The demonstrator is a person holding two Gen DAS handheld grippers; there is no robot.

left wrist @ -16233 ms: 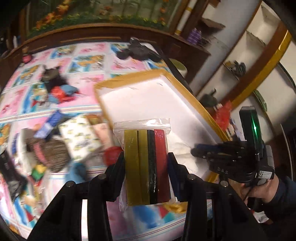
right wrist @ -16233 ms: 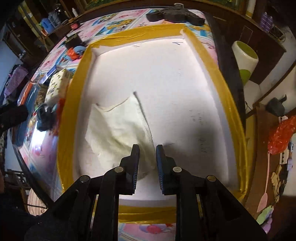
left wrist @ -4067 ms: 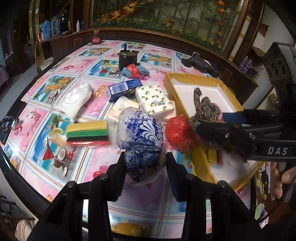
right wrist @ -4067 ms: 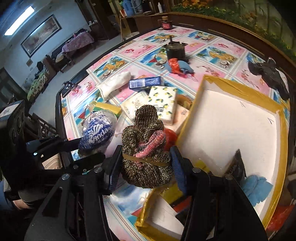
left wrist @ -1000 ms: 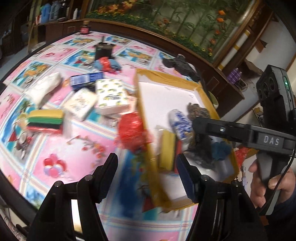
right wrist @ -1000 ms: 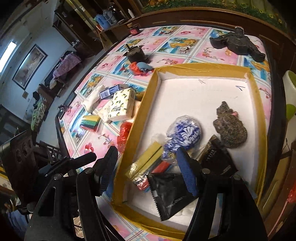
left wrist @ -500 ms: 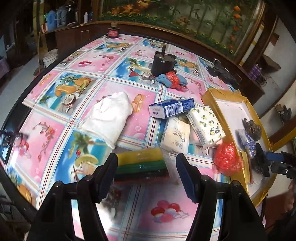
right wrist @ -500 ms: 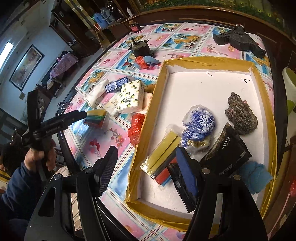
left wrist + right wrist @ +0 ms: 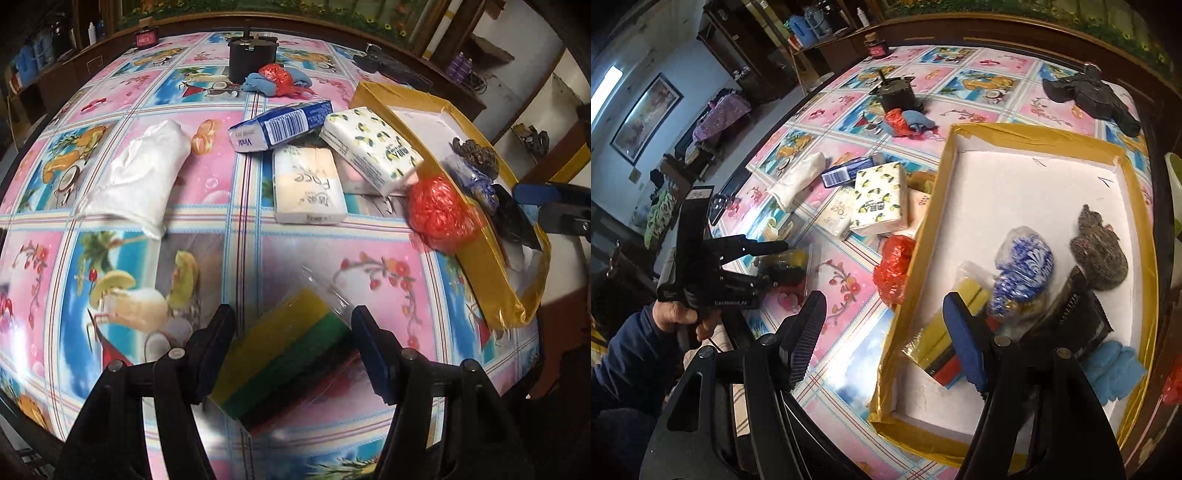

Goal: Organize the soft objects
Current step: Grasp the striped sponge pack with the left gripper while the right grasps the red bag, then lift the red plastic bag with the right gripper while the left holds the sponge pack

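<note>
Left gripper (image 9: 291,349) low over near edge of worktop (image 9: 236,254), jaws apart, straddling plastic-wrapped pack of stacked sponges, yellow, green, black and red (image 9: 284,354). Pads not yet pressing; pack lies skewed across the gap, clear wrap sticking out at its far end.

Right gripper (image 9: 884,338) over near corner of yellow-rimmed white foam tray (image 9: 1027,140), jaws apart, nothing between them.

Risks, as judged:
- Skewed pack: closing now likely pinches one corner, pack twists out.
- Slick wrap: pads may catch film only, sponges slide free on lift.
- Red crumpled plastic bag (image 9: 437,212) against tray wall sits on likely carry path; could be knocked.
- Near end of tray crowded, a similar sponge pack (image 9: 938,347) there already; drop there may pile up and spill over the rim.
</note>
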